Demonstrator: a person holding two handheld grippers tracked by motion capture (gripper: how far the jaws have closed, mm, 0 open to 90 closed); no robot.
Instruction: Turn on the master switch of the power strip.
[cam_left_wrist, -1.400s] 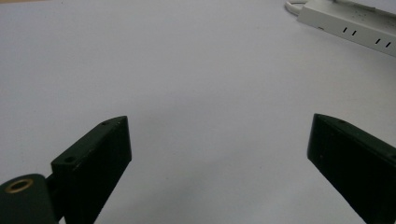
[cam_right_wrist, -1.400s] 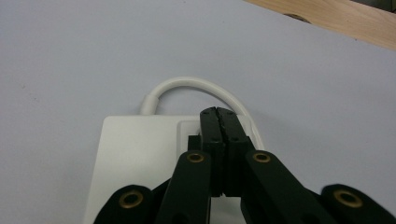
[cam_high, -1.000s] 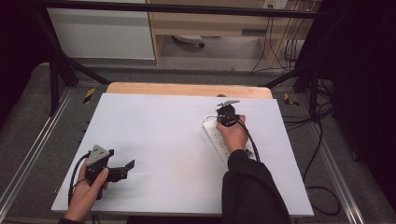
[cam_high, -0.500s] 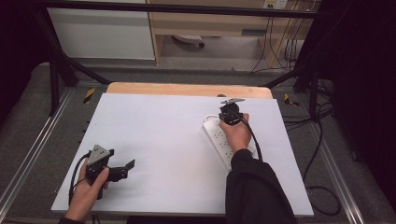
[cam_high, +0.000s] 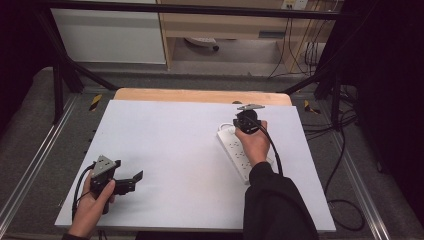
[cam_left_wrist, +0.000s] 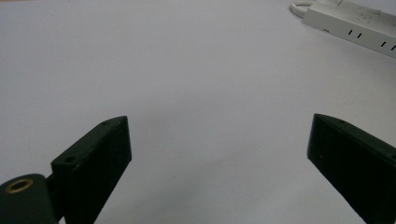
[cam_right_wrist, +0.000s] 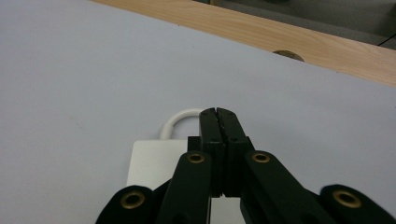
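A white power strip (cam_high: 234, 149) lies slantwise on the right half of the white table top (cam_high: 175, 145). Its white cord (cam_right_wrist: 180, 116) loops out of the far end. My right gripper (cam_high: 246, 117) hovers over that far end, pointing away from the person. Its jaws (cam_right_wrist: 217, 112) are pressed together with nothing between them, just above the strip (cam_right_wrist: 149, 163). My left gripper (cam_high: 131, 172) rests low at the near left, held in a hand and pointing right. Its jaws (cam_left_wrist: 219, 121) stand wide open over bare table, with the strip (cam_left_wrist: 355, 23) far off ahead.
A strip of bare wood (cam_high: 200, 95) runs along the table's far edge, with a round hole (cam_right_wrist: 287, 55) in it. Metal rails (cam_high: 30, 170) flank the table. Cables (cam_high: 345, 150) hang at the right, and a cabinet (cam_high: 107, 35) stands behind.
The right hand and its shut gripper have shifted slightly right and farther along the strip's far end. The left hand has stayed put.
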